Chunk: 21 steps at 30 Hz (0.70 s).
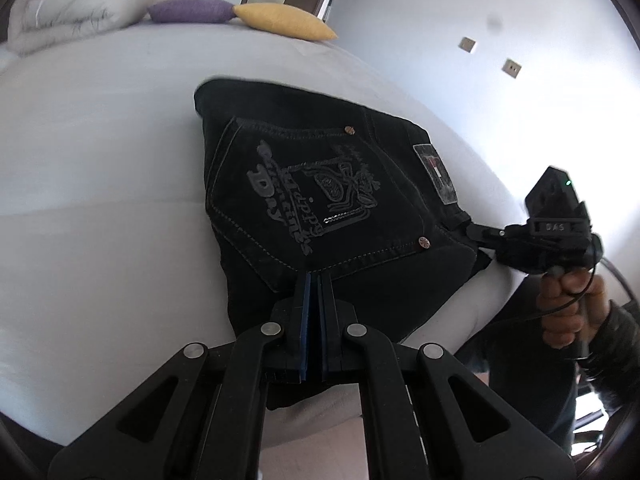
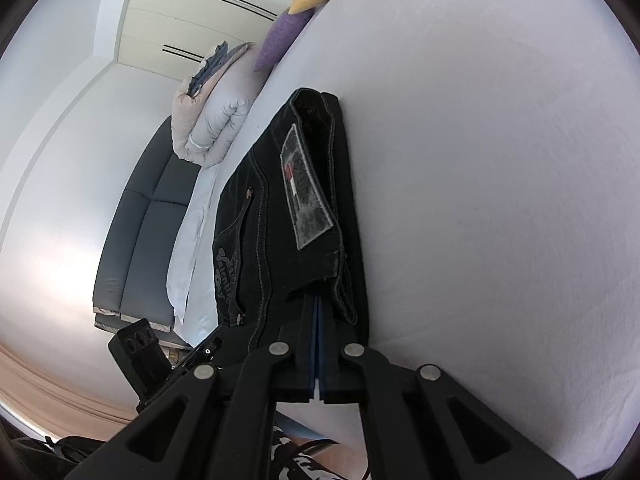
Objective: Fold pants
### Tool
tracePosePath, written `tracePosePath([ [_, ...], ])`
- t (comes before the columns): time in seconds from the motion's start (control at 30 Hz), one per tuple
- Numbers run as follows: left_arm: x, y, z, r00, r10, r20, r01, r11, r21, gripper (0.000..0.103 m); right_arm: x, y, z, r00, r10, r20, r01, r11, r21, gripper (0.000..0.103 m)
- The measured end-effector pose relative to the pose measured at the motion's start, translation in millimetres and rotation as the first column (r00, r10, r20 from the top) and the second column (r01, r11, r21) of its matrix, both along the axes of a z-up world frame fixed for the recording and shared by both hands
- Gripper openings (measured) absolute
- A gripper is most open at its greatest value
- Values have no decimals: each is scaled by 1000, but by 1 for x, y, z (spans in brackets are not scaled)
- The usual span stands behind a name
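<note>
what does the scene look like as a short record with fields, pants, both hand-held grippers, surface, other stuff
garment: black denim pants, folded into a compact stack, printed back pocket facing up
surface: pale lavender bed sheet
left hand-held gripper: shut on the near edge of the pants
right hand-held gripper: shut on the waistband end, beside the grey label patch
far end of bed: purple cushion, yellow cushion, folded white duvet

Pants (image 1: 320,184): one black pair, folded
Hand-held grippers: two, left hand-held gripper (image 1: 315,280), right hand-held gripper (image 2: 317,304)
Cushions: two, purple cushion (image 1: 192,10), yellow cushion (image 1: 284,20)
Folded duvet (image 1: 76,4): one
Bed (image 1: 100,160): one
Wall switch plates (image 1: 467,44): two
</note>
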<state>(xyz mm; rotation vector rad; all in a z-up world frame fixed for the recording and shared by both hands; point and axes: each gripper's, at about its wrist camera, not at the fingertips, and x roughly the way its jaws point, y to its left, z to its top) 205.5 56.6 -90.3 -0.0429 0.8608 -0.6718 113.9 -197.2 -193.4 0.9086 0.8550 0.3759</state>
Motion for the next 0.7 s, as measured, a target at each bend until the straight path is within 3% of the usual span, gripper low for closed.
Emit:
tracePosePath([
  [0.03,-1,1,9,1000,7,3,-7,1000,6,3,-2,0,7,1000,8,5,-8,1000,-16,0],
  [0.07,-2,5,15,1000,10,13,-10,1000,5,4,-6,0,11,1000,13,10,-13,1000,-28,6],
  [0.1,-3,15,24,999,15,37,-15,1000,-3,4,-9,0,19,999,20,25,-19,999,-38,14],
  [0.17,-4,23,43,996,33,88,-33,999,-4,4,-12,-4,34,997,13,75,-8,998,-62,40],
  [0.27,10,28,47,993,77,86,-80,996,37,15,-5,-11,41,997,-4,72,10,997,-83,54],
  [0.3,21,29,42,993,105,58,-108,993,52,26,0,-12,39,998,-5,58,10,996,-87,55],
  [0.33,29,31,40,992,120,35,-122,991,57,50,8,-14,37,999,-8,31,11,995,-103,55],
  [0.4,45,37,35,990,141,-18,-141,990,14,80,20,-17,34,1000,-9,8,9,992,-122,55],
  [0.43,51,44,34,986,160,-41,-160,987,-6,80,25,-20,34,1000,-17,-2,17,992,-125,55],
  [0.53,69,44,29,984,136,-114,-139,990,-23,80,39,-30,31,999,-34,-27,31,992,-126,68],
  [0.7,91,18,20,985,94,-146,-87,995,50,80,62,-35,26,998,-10,-59,2,991,-131,68],
])
